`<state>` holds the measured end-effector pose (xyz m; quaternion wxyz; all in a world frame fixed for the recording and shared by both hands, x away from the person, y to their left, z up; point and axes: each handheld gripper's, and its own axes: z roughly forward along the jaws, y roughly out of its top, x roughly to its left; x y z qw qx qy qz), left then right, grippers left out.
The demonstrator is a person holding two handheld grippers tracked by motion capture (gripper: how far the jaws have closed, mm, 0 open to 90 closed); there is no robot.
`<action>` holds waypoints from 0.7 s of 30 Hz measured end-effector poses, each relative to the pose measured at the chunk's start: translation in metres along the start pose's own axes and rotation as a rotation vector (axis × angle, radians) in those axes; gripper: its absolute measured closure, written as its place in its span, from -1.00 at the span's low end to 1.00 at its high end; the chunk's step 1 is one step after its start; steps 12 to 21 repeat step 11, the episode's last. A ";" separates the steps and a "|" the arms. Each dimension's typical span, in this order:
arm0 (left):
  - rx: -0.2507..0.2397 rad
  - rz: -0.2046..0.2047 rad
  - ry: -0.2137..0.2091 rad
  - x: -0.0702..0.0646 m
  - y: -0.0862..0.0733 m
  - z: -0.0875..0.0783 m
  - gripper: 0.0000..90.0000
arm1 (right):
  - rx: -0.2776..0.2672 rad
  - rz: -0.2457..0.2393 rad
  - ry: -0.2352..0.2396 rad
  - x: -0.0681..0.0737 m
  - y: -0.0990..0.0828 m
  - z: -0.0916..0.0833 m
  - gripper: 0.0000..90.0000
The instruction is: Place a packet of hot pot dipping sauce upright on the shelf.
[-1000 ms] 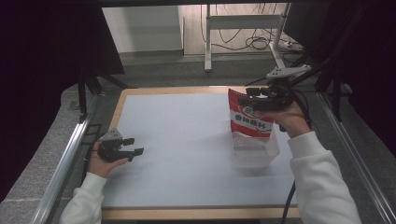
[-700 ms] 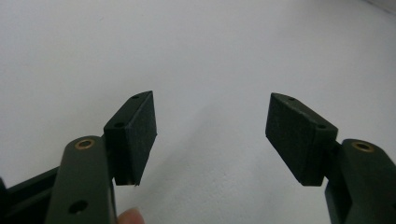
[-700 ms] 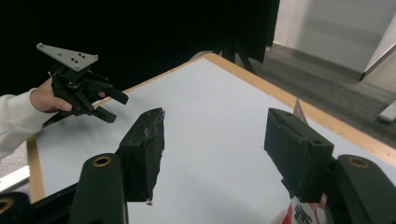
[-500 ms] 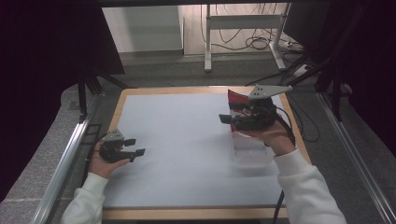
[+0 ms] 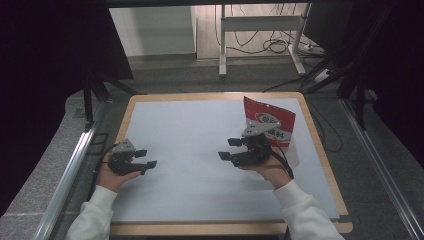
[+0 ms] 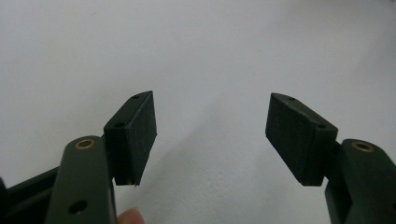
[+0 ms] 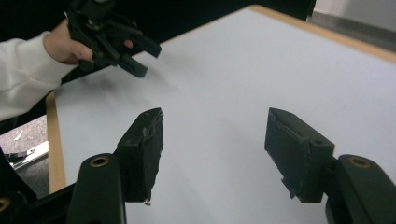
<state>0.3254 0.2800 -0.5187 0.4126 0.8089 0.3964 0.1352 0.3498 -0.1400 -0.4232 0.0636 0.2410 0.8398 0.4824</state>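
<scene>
A: How did the right claw [image 5: 238,149] stand at that moment?

B: Its jaws were wide apart and held nothing. In the right gripper view I saw only the pale counter [image 7: 261,74] between them. It hovered a little right of the centre and pointed toward nine o'clock.

A: And the left claw [image 5: 145,158]?

B: Also fully open and empty. It rested near the counter's edge at about eight o'clock and pointed toward three o'clock, I think because it was waiting and had no work.

A: Where was the thing they handled?

B: The red and white pouch [image 5: 272,123] stood upright at about two o'clock, just behind the right hand [image 5: 267,167]. A clear container seemed to be under it, but I could not tell for certain. Nothing gripped the pouch, so I judged it was simply set down there.
</scene>
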 end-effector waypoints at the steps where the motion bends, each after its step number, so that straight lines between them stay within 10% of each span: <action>1: 0.000 0.001 0.001 0.000 0.000 -0.001 -0.26 | 0.012 0.002 -0.001 -0.001 -0.002 0.004 -0.18; 21: -0.001 0.007 -0.001 -0.002 0.000 -0.001 -0.26 | -0.004 0.017 -0.009 0.003 -0.007 0.008 -0.27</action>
